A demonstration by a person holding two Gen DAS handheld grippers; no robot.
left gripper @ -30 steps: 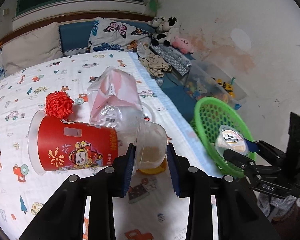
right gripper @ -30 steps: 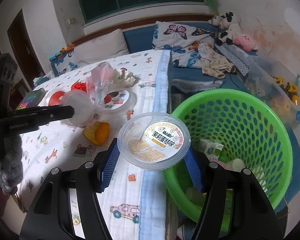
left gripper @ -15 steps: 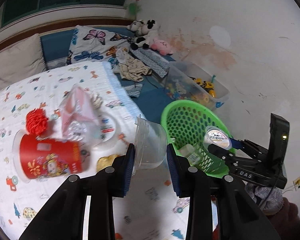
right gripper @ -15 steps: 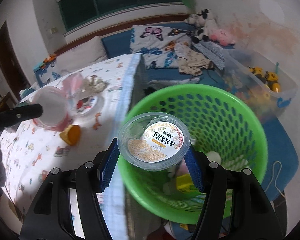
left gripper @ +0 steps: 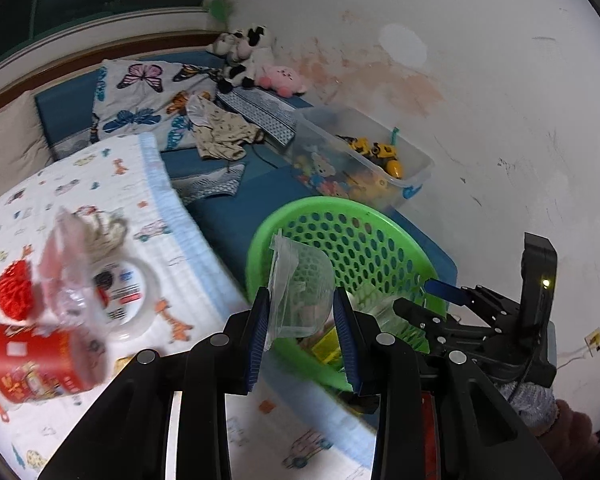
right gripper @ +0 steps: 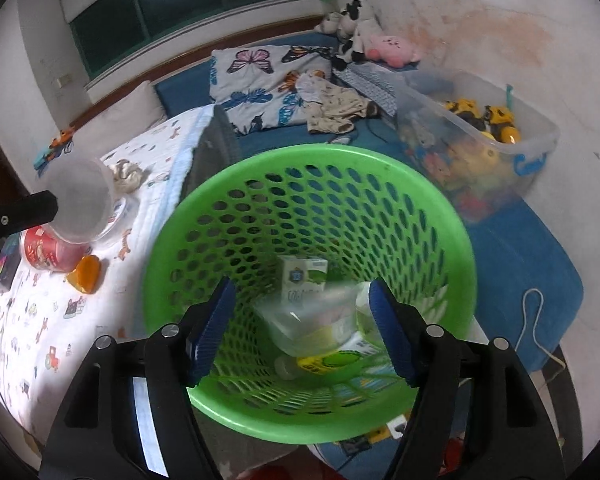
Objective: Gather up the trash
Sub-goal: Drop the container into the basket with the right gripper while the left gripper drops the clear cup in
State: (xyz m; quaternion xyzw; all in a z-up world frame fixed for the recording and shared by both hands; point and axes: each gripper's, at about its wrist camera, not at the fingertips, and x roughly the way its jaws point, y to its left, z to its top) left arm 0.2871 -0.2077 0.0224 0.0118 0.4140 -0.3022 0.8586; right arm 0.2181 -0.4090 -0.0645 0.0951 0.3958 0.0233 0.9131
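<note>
My left gripper (left gripper: 300, 312) is shut on a clear plastic cup (left gripper: 302, 288) and holds it at the near rim of the green mesh basket (left gripper: 364, 240). My right gripper (right gripper: 300, 320) is open and empty, above the basket (right gripper: 236, 216). A blurred clear lidded cup (right gripper: 312, 324) is inside the basket among a milk carton (right gripper: 302, 276) and other trash. The left gripper's cup also shows in the right wrist view (right gripper: 80, 196). The right gripper shows in the left wrist view (left gripper: 428, 300).
On the patterned bed sheet (left gripper: 100, 184) lie a red paper cup (left gripper: 32, 360), a white round tub (left gripper: 120, 292), a pink plastic bag (left gripper: 60, 256), a red ball (left gripper: 14, 288) and an orange piece (right gripper: 86, 274). A clear toy bin (left gripper: 364, 164) stands behind the basket.
My right gripper opened and the lidded cup dropped into the basket. My left gripper carried the clear cup right, from over the bed to the basket's rim.
</note>
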